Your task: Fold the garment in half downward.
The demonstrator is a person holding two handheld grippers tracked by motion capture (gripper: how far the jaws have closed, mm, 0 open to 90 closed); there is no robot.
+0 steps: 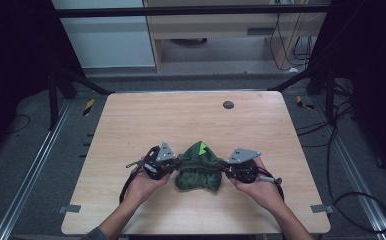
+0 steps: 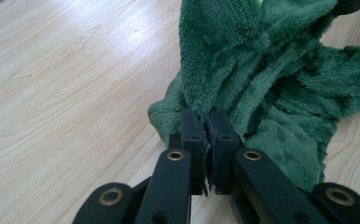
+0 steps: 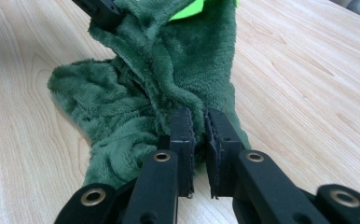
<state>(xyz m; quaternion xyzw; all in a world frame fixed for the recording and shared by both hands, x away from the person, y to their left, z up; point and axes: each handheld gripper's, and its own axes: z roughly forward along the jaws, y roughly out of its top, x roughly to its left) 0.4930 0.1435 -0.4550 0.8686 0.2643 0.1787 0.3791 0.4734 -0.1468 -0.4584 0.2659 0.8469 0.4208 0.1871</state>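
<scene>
A dark green fleece cloth is bunched and creased between the tools on the tabletop. One edge is pinched by the left tool, the opposite edge by the right tool, a bright green tag seen beyond it

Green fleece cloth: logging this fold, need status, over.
Left gripper shut on green fleece cloth, left edge. Right gripper shut on its right edge. Cloth bunched between them, partly resting on table. Nothing in the way.

A pale wooden tabletop carries a crumpled green cloth near its front edge, its lower folds resting on the wood. A small dark disc sits near the far edge.
</scene>
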